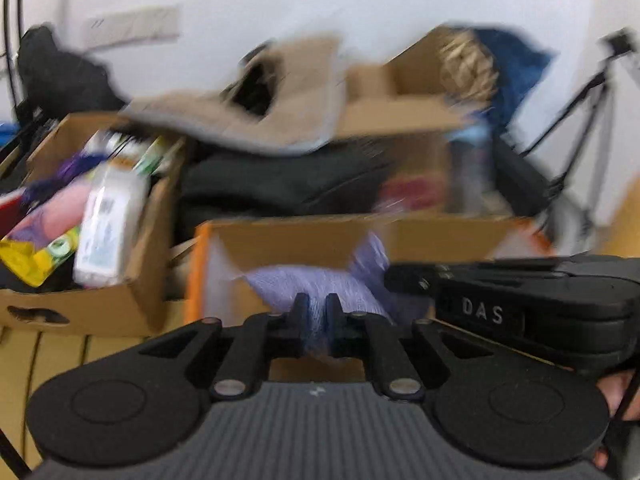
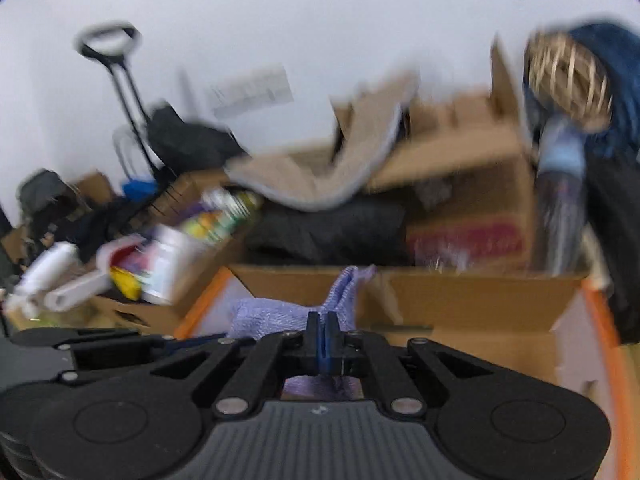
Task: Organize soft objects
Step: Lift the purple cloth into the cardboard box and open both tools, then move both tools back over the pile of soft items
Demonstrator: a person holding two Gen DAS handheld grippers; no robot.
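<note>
Lavender knitted cloth (image 1: 316, 288) pinched by both: left gripper (image 1: 317, 312) clamped on one part, right gripper (image 2: 322, 334) nearly closed on another. Cloth hangs just ahead, over orange-edged cardboard box (image 2: 472, 300). Step: carrying/folding. Next, likely: lower into box, release.

A lavender, finely ribbed cloth (image 1: 320, 288) is seen in a brown cardboard box (image 1: 304, 240) edged in orange. A beige cloth (image 1: 280, 112) is trimmed in grey. Both grippers (image 1: 316, 312) (image 2: 322, 332) are black, their inner faces blue.
</note>
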